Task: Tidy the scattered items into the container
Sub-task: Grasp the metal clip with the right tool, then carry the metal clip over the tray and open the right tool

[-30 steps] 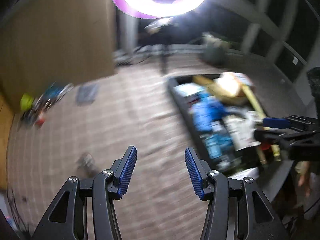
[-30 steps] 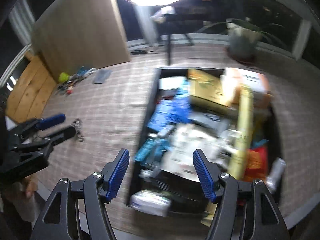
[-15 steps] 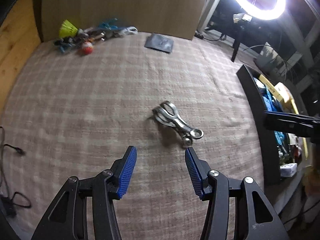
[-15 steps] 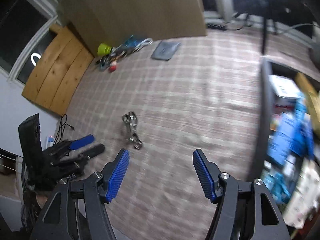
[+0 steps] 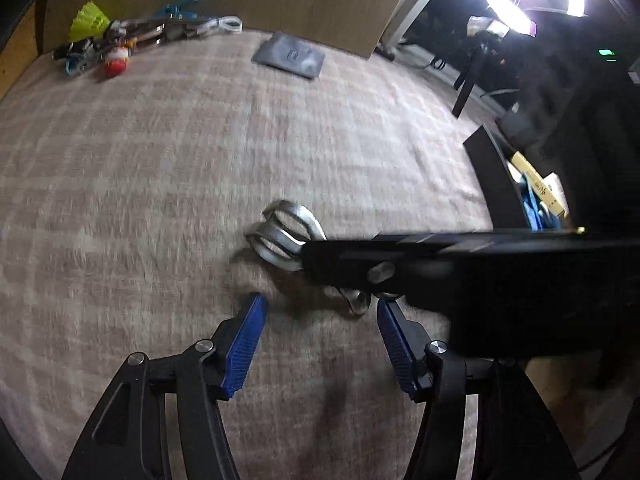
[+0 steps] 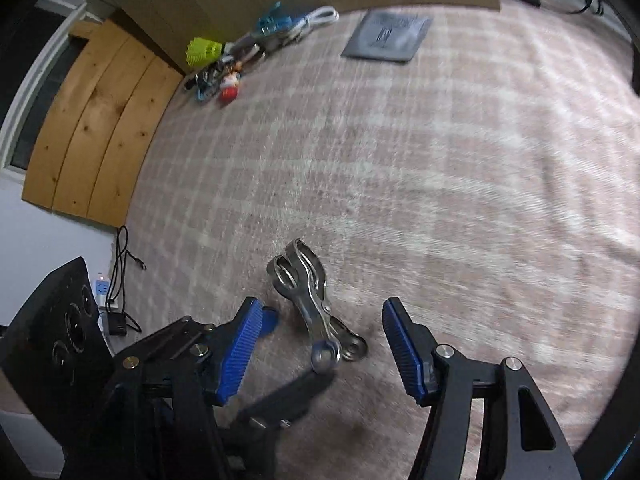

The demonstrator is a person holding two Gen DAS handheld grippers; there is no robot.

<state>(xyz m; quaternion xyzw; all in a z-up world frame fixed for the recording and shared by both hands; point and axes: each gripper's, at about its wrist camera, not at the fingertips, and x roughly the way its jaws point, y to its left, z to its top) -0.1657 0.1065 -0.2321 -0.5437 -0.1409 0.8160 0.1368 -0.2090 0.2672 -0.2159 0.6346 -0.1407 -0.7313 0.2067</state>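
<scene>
- Pickup step: both grippers converge on the metal clips [image 6: 316, 312] lying mid-rug [image 6: 440, 160].
- Left gripper [image 5: 320, 312] has just widened, right gripper [image 6: 320, 320] narrowed; both open, empty.
- Next, probably: one closes on the clips.

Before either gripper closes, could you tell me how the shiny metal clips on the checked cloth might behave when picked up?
The shiny metal clips look rigid, so they probably won't flex. Their polished, rounded surfaces may slip between pads. They seem to be two pieces lying together, so one could stay behind on the checked cloth.
</scene>
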